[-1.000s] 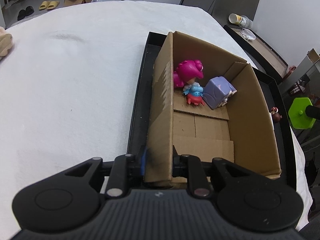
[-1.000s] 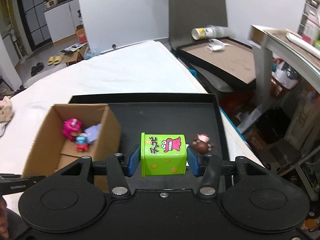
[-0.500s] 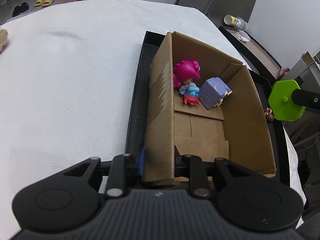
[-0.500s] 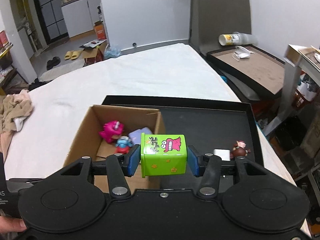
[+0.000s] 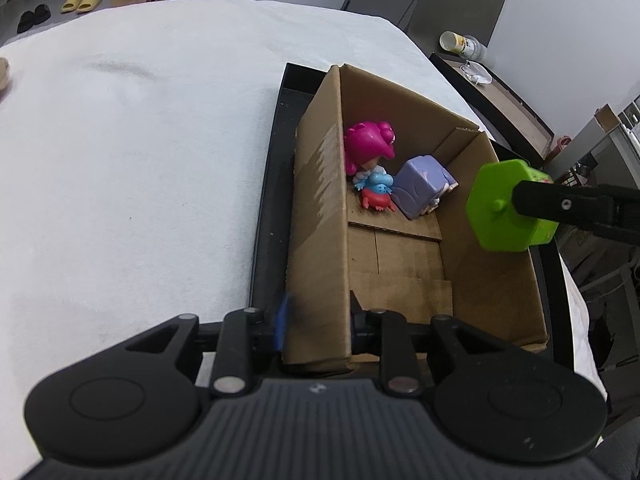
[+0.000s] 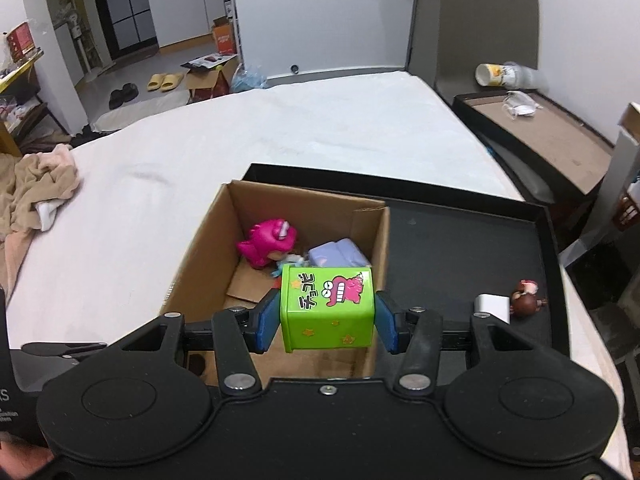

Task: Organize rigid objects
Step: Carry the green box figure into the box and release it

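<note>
- Since half a second ago, your left gripper has kept its pinch on the near left wall of the open brown cardboard box, one finger outside and one inside; the box has not shifted on the black rectangular tray.
- Your right gripper has carried the bright green square tin with the pink cartoon monster leftward; in the right wrist view it now hangs over the box's near right part, where before it hung over the right wall. Its blue pads press the tin on both sides.
- In the left wrist view the green tin has come further in from the right, now in front of the box's right wall.
- Inside the box, far end, you have three toys: one magenta big-haired figure against the left wall, one small blue-and-red figure just in front of it, and one lilac cube-shaped toy tilted to their right, touching the small one.
- On the tray right of the box, two things lie loose: one small white block and one small brown figure just beside it.
- One box, one tray, one tin, all on the white cloth-covered table.
</note>
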Demonstrator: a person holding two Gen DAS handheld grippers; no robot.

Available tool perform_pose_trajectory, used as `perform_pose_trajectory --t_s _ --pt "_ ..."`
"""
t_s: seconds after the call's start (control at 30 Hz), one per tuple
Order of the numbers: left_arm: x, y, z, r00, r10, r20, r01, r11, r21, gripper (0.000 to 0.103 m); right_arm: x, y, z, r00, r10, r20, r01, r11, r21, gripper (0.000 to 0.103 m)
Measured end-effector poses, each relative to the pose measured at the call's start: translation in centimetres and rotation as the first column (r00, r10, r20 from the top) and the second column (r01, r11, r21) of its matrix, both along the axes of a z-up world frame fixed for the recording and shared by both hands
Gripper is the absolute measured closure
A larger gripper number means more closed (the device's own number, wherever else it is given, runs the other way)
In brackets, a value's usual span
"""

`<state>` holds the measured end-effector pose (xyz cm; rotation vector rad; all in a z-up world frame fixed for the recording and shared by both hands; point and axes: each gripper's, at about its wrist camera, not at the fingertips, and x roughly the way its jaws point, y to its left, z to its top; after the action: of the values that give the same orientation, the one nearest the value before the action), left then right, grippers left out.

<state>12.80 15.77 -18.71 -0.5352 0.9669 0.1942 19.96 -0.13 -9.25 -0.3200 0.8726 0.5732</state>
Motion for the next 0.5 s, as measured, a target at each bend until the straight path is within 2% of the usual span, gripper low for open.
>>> perform_pose_trajectory --t_s 0.2,0.5 --pt "0.0 0.0 0.0 1.000 0.002 0.003 -0.002 1.000 -0.003 0.078 0.0 1.4 -0.7 1.000 0.024 -0.016 -0.025 1.000 -0.017 0.055" --pt "-0.2 0.0 0.0 1.000 0.004 0.006 -0.004 1.000 -0.007 0.078 1.3 1.6 -1.5 0.992 -0.054 -0.111 0.058 0.998 0.029 0.055"
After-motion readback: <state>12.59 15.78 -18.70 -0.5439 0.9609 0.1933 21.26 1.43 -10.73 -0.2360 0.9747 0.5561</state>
